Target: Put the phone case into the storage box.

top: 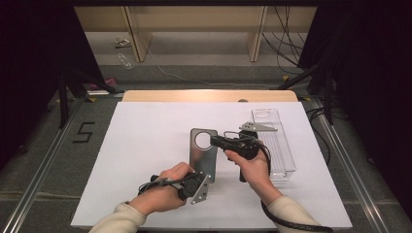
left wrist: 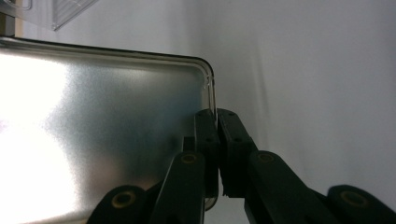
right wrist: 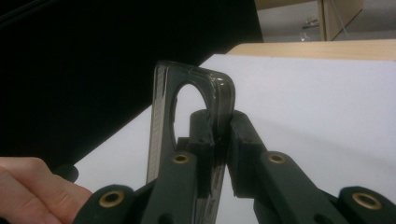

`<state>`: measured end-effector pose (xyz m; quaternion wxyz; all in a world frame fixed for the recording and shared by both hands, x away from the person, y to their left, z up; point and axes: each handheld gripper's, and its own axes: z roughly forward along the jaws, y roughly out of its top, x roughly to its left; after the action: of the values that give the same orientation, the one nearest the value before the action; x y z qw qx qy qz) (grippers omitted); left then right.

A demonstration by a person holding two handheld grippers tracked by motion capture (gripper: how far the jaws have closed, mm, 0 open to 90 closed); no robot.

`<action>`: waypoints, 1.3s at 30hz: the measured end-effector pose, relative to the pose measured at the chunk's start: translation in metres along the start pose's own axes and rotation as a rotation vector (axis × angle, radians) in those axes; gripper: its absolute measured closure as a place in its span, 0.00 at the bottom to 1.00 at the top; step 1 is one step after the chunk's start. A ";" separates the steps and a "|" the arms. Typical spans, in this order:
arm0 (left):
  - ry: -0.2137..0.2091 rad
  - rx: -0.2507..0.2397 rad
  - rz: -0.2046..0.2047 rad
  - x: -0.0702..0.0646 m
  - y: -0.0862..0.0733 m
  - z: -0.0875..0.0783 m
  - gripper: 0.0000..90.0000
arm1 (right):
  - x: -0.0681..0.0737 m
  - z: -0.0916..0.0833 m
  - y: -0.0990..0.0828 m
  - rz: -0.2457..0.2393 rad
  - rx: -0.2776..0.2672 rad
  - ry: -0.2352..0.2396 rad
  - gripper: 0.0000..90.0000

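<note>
A thin metal plate (top: 203,154) with a round hole near its far end is held between both tools above the white desk (top: 145,160), near its middle and just left of a clear plastic tray (top: 278,145). The step in hand is judged to be a two-handed lift or transfer of the plate, with both grips already made.

The left tool (top: 208,175) is clenched on the near corner of the plate: in the left gripper view the plate's thin rim (left wrist: 212,100) is seen pinched between the two black pads (left wrist: 205,135), with no gap left. The right tool (top: 214,141) is likewise clenched on the plate's far end, beside the hole; in the right gripper view the narrow band of metal (right wrist: 223,95) next to the hole is caught between the pads (right wrist: 201,133), and the plate is seen edge-on and standing nearly upright.

Whether the plate's underside touches the desk cannot be told from the high view.

The next move is judged to call for both hands to be carried together at one pace, so that the plate is not twisted or pulled from the shallow edge grips, perhaps toward the tray.
</note>
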<state>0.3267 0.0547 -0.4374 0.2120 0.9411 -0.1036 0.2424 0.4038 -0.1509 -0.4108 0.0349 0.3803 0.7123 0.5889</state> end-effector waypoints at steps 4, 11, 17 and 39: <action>0.026 -0.066 -0.081 0.004 -0.003 -0.006 0.85 | -0.003 -0.004 0.001 0.007 -0.018 -0.016 0.92; 0.068 -0.205 -0.316 0.016 -0.017 -0.021 0.69 | -0.004 -0.008 0.005 -0.002 -0.036 -0.026 0.92; 0.077 -0.337 -0.559 0.021 -0.033 -0.031 0.54 | -0.003 -0.012 0.008 -0.028 -0.048 -0.041 0.91; 0.188 -0.399 -0.809 0.015 -0.058 -0.044 0.17 | -0.002 -0.017 0.014 -0.079 -0.060 -0.062 0.91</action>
<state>0.3391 0.1244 -0.4150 0.4752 0.8205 0.2470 0.1999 0.4034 -0.1657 -0.3943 0.0916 0.3686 0.7075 0.5959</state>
